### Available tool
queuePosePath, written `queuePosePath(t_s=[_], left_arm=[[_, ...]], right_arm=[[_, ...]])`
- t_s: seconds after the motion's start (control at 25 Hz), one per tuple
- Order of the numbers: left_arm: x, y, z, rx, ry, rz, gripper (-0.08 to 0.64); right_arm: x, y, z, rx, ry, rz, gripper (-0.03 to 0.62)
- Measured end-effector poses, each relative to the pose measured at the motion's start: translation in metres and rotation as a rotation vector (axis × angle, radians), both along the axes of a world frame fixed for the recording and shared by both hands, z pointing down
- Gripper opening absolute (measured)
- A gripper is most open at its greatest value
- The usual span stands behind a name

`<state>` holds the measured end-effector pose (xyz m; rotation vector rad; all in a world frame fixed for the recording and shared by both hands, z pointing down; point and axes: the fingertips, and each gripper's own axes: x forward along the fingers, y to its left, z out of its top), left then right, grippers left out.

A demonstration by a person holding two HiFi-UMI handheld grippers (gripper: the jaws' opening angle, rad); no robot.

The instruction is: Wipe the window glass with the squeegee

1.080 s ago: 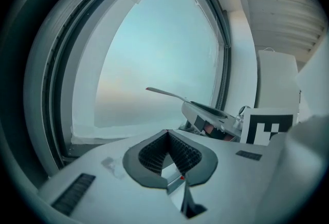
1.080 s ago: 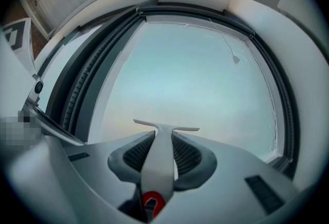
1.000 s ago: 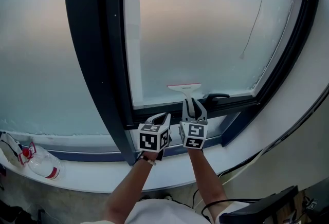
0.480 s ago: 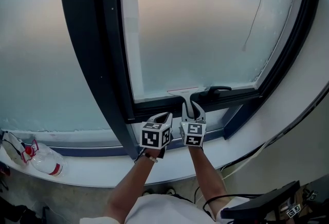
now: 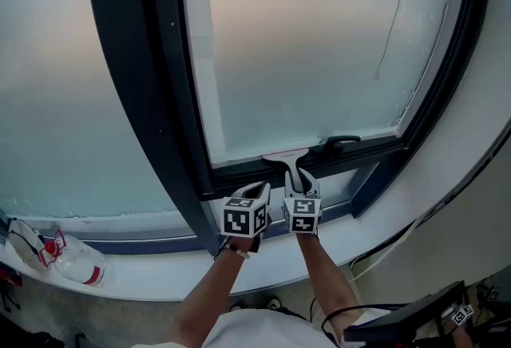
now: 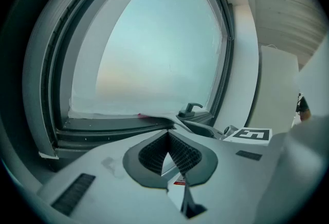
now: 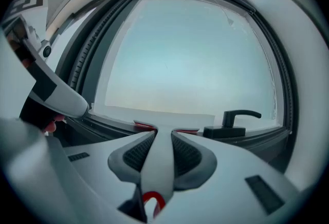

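The squeegee [image 5: 286, 155] has a white handle and a red-edged blade, which lies at the bottom edge of the frosted window glass [image 5: 303, 43]. My right gripper [image 5: 297, 181] is shut on the handle just below the blade. In the right gripper view the handle [image 7: 157, 159] runs between the pads, and the red blade [image 7: 145, 126] shows past my right gripper [image 7: 163, 134]. My left gripper [image 5: 254, 191] hovers close beside it on the left, shut on nothing. In its own view the left gripper [image 6: 166, 136] points at the dark lower frame.
A black window handle [image 5: 342, 142] sits on the lower frame just right of the blade. The thick dark frame post [image 5: 152, 83] stands to the left. A plastic bottle [image 5: 76, 262] lies on the white sill [image 5: 160, 278]. A thin cord [image 5: 391, 19] hangs before the glass.
The squeegee has slid down the glass to the pane's bottom edge, with the right gripper following. The left gripper kept its place beside it.
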<state>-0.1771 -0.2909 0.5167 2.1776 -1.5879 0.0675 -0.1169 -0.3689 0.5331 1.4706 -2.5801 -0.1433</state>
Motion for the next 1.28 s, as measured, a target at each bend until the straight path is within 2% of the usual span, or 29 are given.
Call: queuePosePath(t_s=[0.12, 0.24, 0.44, 0.6, 0.88, 1.04, 1.28], left_arm=[[0.002, 0.000, -0.005, 0.010, 0.001, 0.019, -0.002], [0.002, -0.005, -0.023, 0.047, -0.016, 0.046, -0.002], [0.020, -0.020, -0.097, 0.179, -0.040, 0.098, -0.002], [0.045, -0.037, -0.171, 0.295, -0.109, 0.117, -0.002], [0.084, -0.070, -0.304, 0.497, -0.173, 0.057, -0.002], [0.097, -0.087, -0.348, 0.552, -0.194, -0.003, -0.002], [0.110, -0.098, -0.378, 0.579, -0.205, -0.090, -0.002]], right_arm=[[0.003, 0.002, -0.019, 0.022, -0.015, 0.008, 0.091], [0.007, 0.006, -0.061, 0.095, -0.033, 0.015, 0.091], [0.022, 0.004, -0.174, 0.232, -0.101, -0.004, 0.091], [0.045, -0.002, -0.291, 0.344, -0.197, -0.030, 0.091], [0.081, -0.018, -0.475, 0.537, -0.331, -0.083, 0.091], [0.094, -0.029, -0.552, 0.616, -0.342, -0.090, 0.091], [0.102, -0.053, -0.616, 0.635, -0.342, -0.117, 0.091]])
